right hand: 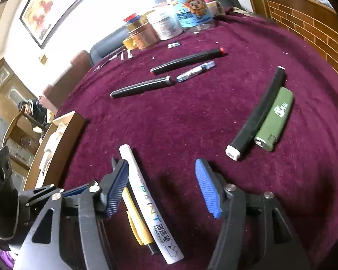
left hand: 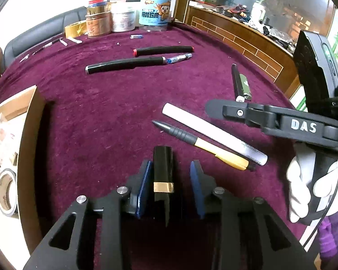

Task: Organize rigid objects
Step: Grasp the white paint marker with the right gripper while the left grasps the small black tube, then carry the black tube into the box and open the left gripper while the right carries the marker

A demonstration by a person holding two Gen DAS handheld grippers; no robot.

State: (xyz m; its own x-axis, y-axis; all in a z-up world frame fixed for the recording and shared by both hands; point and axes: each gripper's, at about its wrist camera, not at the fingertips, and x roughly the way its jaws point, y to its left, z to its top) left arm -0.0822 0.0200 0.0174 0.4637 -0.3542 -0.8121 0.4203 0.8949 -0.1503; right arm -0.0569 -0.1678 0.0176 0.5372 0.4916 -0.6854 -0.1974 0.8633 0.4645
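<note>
A black lipstick tube with a gold band (left hand: 163, 168) lies on the purple cloth between the blue pads of my left gripper (left hand: 171, 175). The jaws stand narrow. The left pad is against the tube, and a strip of cloth shows at the right pad. My right gripper (right hand: 162, 189) is open wide over a white paint marker (right hand: 146, 193) and a yellow pen with a grey grip (right hand: 135, 216). Both lie side by side close to its left pad. In the left wrist view the right gripper (left hand: 214, 109) hovers over the marker (left hand: 214, 132), held by a white-gloved hand (left hand: 304, 191).
Farther back lie a black pen (left hand: 126, 64), a red-tipped black marker (left hand: 164, 50) and a clear blue pen (left hand: 180, 58). A black stick (right hand: 256, 114) and a green lighter (right hand: 276, 118) lie at the right. A cardboard box (left hand: 27, 135) stands left, and jars (left hand: 154, 11) stand at the back.
</note>
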